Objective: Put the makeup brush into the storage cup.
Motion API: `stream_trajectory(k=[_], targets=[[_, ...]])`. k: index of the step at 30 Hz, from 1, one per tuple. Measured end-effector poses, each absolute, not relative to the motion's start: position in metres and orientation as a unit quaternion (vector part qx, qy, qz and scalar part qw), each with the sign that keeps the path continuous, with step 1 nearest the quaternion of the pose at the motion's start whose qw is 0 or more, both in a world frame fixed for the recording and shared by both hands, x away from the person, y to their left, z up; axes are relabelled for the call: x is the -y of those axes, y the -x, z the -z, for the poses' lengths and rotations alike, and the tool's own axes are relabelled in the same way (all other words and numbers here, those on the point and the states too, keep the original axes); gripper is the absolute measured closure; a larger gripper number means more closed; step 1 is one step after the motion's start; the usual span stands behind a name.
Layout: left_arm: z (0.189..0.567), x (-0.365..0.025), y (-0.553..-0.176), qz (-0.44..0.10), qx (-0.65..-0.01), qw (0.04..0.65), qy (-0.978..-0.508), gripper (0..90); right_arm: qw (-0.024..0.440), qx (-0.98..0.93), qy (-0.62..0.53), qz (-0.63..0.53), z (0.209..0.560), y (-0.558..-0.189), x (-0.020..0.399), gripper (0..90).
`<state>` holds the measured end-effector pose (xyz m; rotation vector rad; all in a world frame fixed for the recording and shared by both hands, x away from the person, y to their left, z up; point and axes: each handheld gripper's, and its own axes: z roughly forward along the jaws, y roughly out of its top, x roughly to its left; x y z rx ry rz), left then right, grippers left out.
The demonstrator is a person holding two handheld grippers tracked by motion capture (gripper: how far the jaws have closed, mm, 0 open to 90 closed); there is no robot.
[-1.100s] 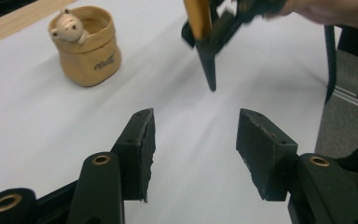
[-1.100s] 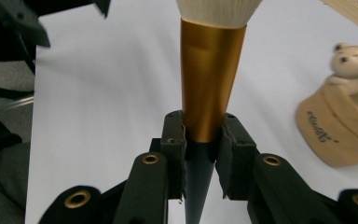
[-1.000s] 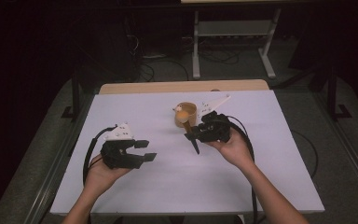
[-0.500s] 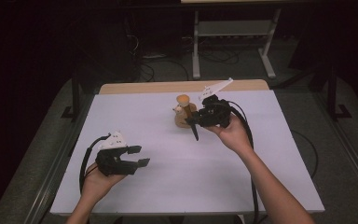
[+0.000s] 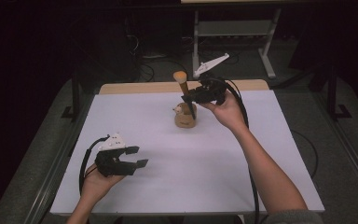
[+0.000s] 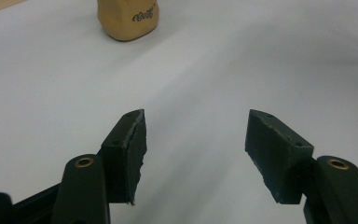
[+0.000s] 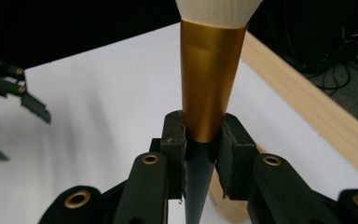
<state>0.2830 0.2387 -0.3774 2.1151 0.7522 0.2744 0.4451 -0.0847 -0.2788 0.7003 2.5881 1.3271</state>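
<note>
**Right claw lifts a makeup brush clear of its wooden holder**

The right gripper view gives the close detail: the right claw (image 7: 200, 154) pinches a makeup brush (image 7: 210, 84) where its gold ferrule narrows into a dark, tapering handle, the handle's point running down between the pads (image 7: 173, 149). Pale bristles fan out at the top edge of that view. The high view gives the setting instead: the right claw (image 5: 191, 99) is raised above the far middle of the desk (image 5: 261, 154), and the brush (image 5: 184, 91) stands nearly upright in it, bristle head up, handle tip down.

Just below the handle tip sits a small tan wooden holder (image 5: 186, 117) on the desk; whether the tip touches the holder cannot be told. The left gripper view shows that holder (image 6: 128, 18) from low down, with dark lettering on its side, well ahead of the left claw (image 6: 196, 140).

The left claw (image 5: 137, 157) is spread with nothing between its pads; its jaws have just been opening. It rests low over the near left part of the desk, well apart from the brush and holder.

The desk is covered by a plain white sheet, with a strip of light wood (image 5: 135, 87) showing along its far edge. Beyond lie a dark room, a grey floor, loose cables (image 5: 149, 70) and a metal stand (image 5: 233, 30)
</note>
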Motion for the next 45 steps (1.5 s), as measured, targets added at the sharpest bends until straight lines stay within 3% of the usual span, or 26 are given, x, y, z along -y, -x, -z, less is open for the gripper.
stream_trajectory(k=[12,21,45], targets=[[0.38,-0.242,-0.285,-0.109,-0.307,0.426,-0.844,37.2,0.079,-0.85,-0.26,-0.452,0.275,-0.481,0.073,73.4],[0.381,-0.244,-0.285,-0.108,-0.311,0.425,-0.843,36.3,0.076,-0.841,-0.29,-0.45,0.298,-0.502,0.072,73.3],[0.381,-0.244,-0.286,-0.108,-0.31,0.424,-0.844,35.8,0.069,-0.84,-0.321,-0.432,0.328,-0.512,0.068,73.3]])
